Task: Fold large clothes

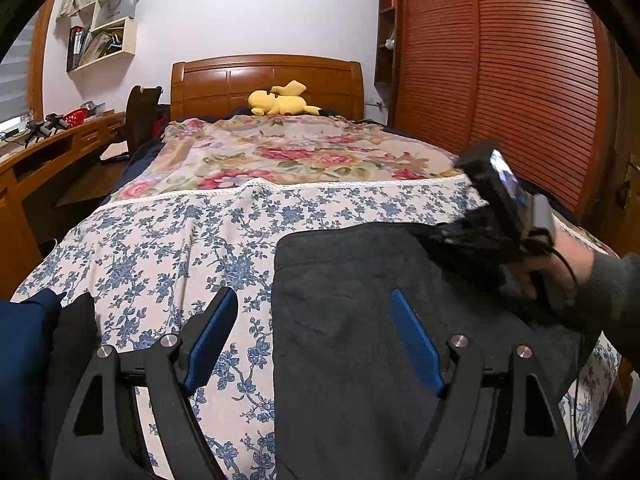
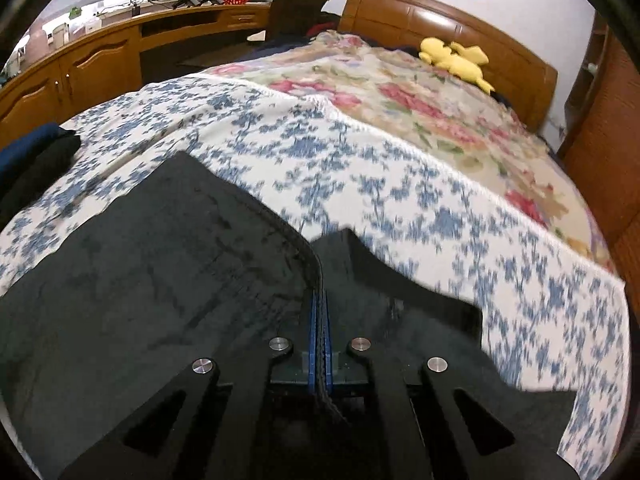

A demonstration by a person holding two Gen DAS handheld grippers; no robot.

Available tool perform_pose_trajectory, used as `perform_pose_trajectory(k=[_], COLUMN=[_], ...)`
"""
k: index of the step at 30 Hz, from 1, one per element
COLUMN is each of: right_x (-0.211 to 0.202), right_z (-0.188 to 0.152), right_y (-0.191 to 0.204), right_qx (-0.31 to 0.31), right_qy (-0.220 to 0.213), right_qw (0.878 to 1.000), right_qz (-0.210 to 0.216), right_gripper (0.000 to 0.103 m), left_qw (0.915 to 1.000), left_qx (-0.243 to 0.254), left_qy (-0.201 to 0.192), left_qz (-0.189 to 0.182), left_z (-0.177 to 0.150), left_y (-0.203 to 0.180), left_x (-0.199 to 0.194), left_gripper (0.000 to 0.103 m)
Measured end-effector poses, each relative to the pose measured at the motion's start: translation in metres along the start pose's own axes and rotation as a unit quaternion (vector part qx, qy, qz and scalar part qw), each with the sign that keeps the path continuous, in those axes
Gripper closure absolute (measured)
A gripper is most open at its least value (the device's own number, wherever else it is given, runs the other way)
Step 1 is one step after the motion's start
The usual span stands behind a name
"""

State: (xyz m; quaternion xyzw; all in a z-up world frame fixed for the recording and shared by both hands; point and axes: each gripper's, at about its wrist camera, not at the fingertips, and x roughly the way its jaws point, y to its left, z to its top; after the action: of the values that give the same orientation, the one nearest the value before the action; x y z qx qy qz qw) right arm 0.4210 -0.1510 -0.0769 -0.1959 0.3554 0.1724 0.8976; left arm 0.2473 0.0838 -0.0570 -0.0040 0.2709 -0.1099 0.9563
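Note:
A large dark grey garment lies on the bed's blue-flowered sheet. My left gripper is open just above it, its left finger over the sheet and its right finger over the garment's left part. My right gripper is shut on the garment's ribbed edge, which runs between the blue pads. The garment spreads to the left in the right wrist view. The right gripper also shows in the left wrist view, held by a hand at the garment's far right.
A folded navy and black pile sits at the bed's near left. A yellow plush toy lies by the wooden headboard. A wooden desk runs along the left, a slatted wardrobe along the right.

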Motion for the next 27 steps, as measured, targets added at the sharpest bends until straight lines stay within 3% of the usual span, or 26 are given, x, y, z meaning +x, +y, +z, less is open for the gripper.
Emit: perform_pose_trajectory(k=[7,8,11,15,19,27], right_x=[0.030,0.030,0.017,-0.024,-0.062,-0.068], right_z=[0.006,0.006,0.010,0.003,-0.022,-0.100], right_y=[0.001,-0.001,-0.016,-0.045,-0.082,-0.172], right_qx=[0.036,0.048,0.081,0.120,0.126,0.191], right_qy=[0.018,0.021,0.017,-0.020,-0.034,0.031], right_qw=[0.999,0.998,0.996,0.993,0.991,0.976], right_qz=[-0.022,-0.018,-0.015,0.007,-0.028,-0.102], right_gripper=[0.100,0.097,0.073,0.058,0.057,0.057], left_qw=[1.0000,1.0000,0.9999,0.9997,0.9989,0.9964], left_qx=[0.005,0.005,0.007,0.012,0.025,0.046], left_qy=[0.005,0.005,0.007,0.006,0.008,0.020], left_qz=[-0.004,-0.005,-0.009,-0.020,-0.039,-0.069], left_z=[-0.001,0.000,0.001,0.003,0.002,-0.006], left_y=[-0.005,-0.007,-0.012,-0.024,-0.045,-0.085], left_x=[0.006,0.007,0.009,0.011,0.014,0.025], left_gripper=[0.023,0.023,0.023,0.023,0.023,0.023])
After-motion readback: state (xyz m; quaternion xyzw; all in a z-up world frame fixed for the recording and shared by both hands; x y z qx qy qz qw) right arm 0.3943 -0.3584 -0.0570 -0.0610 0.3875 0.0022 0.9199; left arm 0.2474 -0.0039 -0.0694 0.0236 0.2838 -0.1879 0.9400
